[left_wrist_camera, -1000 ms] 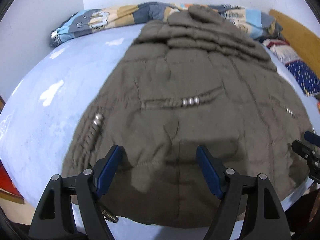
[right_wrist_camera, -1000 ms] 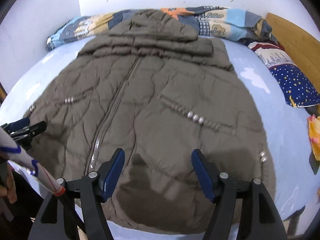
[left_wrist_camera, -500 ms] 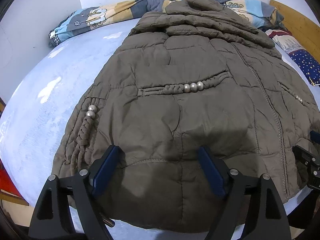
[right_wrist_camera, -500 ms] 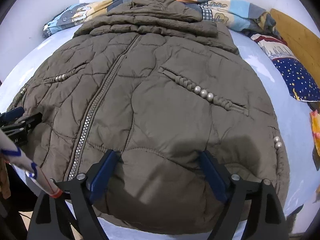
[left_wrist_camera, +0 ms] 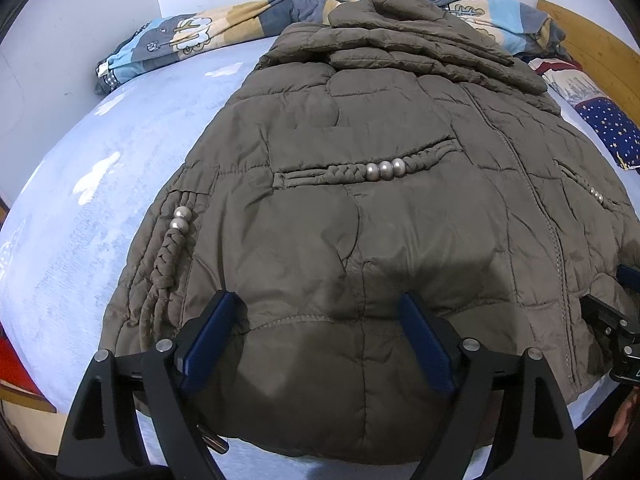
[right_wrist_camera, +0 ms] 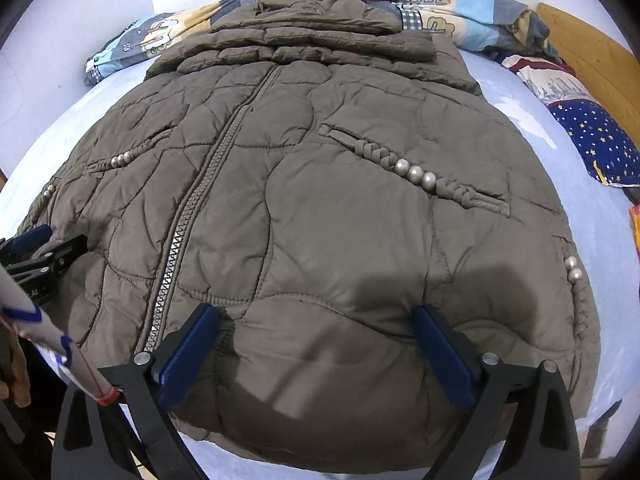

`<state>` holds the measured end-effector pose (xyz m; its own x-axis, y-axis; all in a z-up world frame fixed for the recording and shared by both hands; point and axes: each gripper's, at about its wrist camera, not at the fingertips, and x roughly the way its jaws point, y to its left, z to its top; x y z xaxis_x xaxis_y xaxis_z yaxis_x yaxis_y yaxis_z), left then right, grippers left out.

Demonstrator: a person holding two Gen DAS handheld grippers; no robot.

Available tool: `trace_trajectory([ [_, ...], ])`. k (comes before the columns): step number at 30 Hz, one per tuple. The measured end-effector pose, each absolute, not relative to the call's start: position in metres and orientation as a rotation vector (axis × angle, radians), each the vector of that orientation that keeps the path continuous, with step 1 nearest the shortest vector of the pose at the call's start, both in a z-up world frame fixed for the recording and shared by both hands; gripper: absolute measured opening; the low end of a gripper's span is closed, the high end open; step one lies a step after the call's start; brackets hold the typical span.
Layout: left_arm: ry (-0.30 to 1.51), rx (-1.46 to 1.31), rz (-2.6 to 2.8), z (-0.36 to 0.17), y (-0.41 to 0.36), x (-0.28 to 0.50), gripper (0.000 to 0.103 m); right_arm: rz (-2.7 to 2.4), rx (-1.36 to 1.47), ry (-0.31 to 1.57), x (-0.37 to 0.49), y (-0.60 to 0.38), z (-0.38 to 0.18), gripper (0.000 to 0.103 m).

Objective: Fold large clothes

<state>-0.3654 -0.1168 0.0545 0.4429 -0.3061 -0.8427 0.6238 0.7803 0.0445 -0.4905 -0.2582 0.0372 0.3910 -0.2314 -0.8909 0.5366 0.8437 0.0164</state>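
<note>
Right below both my claws lies the olive quilted jacket [left_wrist_camera: 400,208], spread front-up on the pale blue bed sheet [left_wrist_camera: 100,168], zipper [right_wrist_camera: 200,216] closed, hood end bunched toward the far wall, hem end nearest me. Its hem sits directly under my left gripper [left_wrist_camera: 320,304]: the blue pads straddle the puffy hem section on the jacket's left half, below the braided pocket trim with three silver beads [left_wrist_camera: 385,168]. Those jaws are spread and opening; fabric lies between them but the pads do not pinch it. My right gripper [right_wrist_camera: 316,316] hangs over the hem on the other half, just right of the zipper, under the second beaded pocket [right_wrist_camera: 416,174]. Its jaws are wide and opening too, fabric between them, nothing clamped. Each claw shows at the edge of the other's view, near the jacket's hem corners. Side braids with beads [left_wrist_camera: 180,218] hang at the jacket's outer edges. Beyond the hood: a patterned quilt [left_wrist_camera: 200,36] rolled against the white wall. Far right: a starry blue pillow [right_wrist_camera: 596,140] and wooden headboard [right_wrist_camera: 592,48].
</note>
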Motion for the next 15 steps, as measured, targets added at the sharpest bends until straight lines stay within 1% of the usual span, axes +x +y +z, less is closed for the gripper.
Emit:
trace_trajectory([
  [15,0.893,0.385,-0.59,0.05,-0.1162,-0.3716,0.088,-0.487,0.3,1.032,-0.4944,-0.256,0.0369,0.101],
])
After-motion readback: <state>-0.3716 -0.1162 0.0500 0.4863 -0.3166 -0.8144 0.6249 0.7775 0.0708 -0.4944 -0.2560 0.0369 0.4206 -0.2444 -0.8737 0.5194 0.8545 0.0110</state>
